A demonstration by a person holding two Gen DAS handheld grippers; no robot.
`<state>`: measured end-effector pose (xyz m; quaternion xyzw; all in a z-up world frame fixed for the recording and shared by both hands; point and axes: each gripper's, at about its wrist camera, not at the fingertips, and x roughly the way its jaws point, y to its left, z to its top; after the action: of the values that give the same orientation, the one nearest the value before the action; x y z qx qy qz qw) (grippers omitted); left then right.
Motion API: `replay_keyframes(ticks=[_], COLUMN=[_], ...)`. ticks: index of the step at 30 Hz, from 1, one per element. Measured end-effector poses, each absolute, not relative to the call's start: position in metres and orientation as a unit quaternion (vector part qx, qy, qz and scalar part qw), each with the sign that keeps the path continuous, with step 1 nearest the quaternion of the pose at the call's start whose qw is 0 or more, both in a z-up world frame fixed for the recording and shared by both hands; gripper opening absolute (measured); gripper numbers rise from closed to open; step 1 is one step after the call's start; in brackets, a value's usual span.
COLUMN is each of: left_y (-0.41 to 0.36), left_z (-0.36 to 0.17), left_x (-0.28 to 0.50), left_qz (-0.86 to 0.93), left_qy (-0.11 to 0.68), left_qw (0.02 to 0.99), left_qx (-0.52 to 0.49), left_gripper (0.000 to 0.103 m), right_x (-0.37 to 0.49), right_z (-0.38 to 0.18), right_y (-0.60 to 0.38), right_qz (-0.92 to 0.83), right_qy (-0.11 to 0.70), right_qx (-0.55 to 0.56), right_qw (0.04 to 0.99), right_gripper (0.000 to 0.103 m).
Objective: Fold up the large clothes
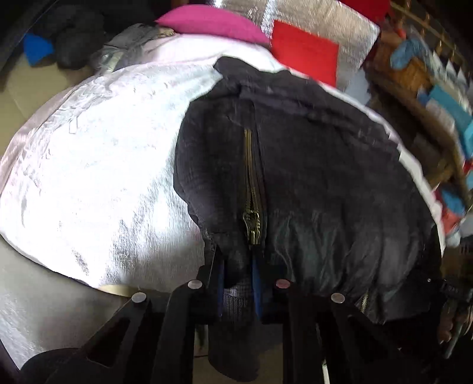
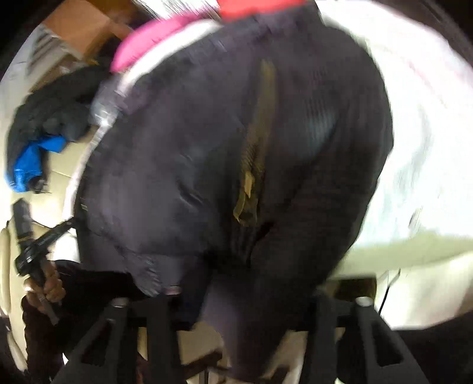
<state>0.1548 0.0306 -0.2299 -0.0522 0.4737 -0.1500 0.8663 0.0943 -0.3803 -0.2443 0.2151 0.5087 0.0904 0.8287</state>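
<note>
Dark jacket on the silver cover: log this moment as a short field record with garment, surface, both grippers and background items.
garment: dark jacket, brass zipper facing up, near edge hanging off the front
surface: silver quilted cover, jacket lying on its right part in the left wrist view
left gripper: shut on the jacket's near edge, below the zipper pull
right gripper: jacket fabric between its fingers; grip unclear, view blurred
background: pink cushion, red panel, blue cloth

One dark jacket [image 1: 325, 165] with one brass zipper [image 1: 251, 189] is lying on one silver sheet [image 1: 103, 165]; one pink cushion [image 1: 212, 23], one red cushion [image 1: 304, 56] and two grippers are showing.
</note>
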Motion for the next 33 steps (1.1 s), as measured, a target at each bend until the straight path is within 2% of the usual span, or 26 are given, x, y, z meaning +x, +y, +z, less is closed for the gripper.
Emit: replay_keyframes(ticks=[2,4,5,7,8,9,10,11,17,23,28,33], left_y=[0.030,0.027,0.025,0.016,0.015,0.016,0.024,0.032,0.044,0.048,0.039,0.008], left_z=[-0.231,-0.240,-0.243,-0.244,-0.244,-0.244,-0.248,-0.245,-0.222,-0.174,-0.128,-0.090], left_x=[0.158,0.163,0.164,0.159,0.156,0.153,0.154,0.155,0.151,0.175,0.232,0.323], left_qz=[-0.148,-0.140,-0.146,-0.152,-0.148,-0.144,-0.144,-0.149,-0.180,-0.222,-0.229,-0.212], left_qy=[0.478,0.501,0.509,0.507,0.504,0.500,0.498,0.499,0.467,0.427,0.395,0.359], left_qw=[0.865,0.853,0.847,0.848,0.851,0.854,0.855,0.853,0.861,0.867,0.878,0.899], left_qx=[-0.049,-0.044,-0.047,-0.022,-0.013,-0.012,-0.017,-0.041,-0.086,-0.132,-0.148,-0.137], left_gripper=[0.017,0.037,0.054,0.055,0.044,0.020,0.016,0.016,0.013,0.012,0.012,0.012], right_x=[0.089,0.094,0.099,0.103,0.102,0.100,0.098,0.096,0.101,0.160,0.195,0.269], right_z=[-0.225,-0.227,-0.238,-0.252,-0.246,-0.233,-0.222,-0.207,-0.147,-0.111,-0.076,-0.055], right_y=[-0.383,-0.384,-0.385,-0.383,-0.380,-0.378,-0.377,-0.377,-0.377,-0.361,-0.392,-0.420], right_qz=[0.107,0.107,0.097,0.083,0.087,0.094,0.103,0.111,0.123,0.124,0.102,0.071], right_qy=[0.462,0.467,0.496,0.531,0.518,0.500,0.480,0.458,0.375,0.318,0.269,0.236], right_qx=[0.223,0.230,0.231,0.236,0.226,0.212,0.208,0.209,0.208,0.192,0.205,0.227], right_qw=[0.852,0.847,0.832,0.809,0.820,0.834,0.846,0.857,0.895,0.920,0.935,0.942], right_gripper=[0.039,0.040,0.041,0.041,0.041,0.039,0.033,0.026,0.022,0.021,0.021,0.020])
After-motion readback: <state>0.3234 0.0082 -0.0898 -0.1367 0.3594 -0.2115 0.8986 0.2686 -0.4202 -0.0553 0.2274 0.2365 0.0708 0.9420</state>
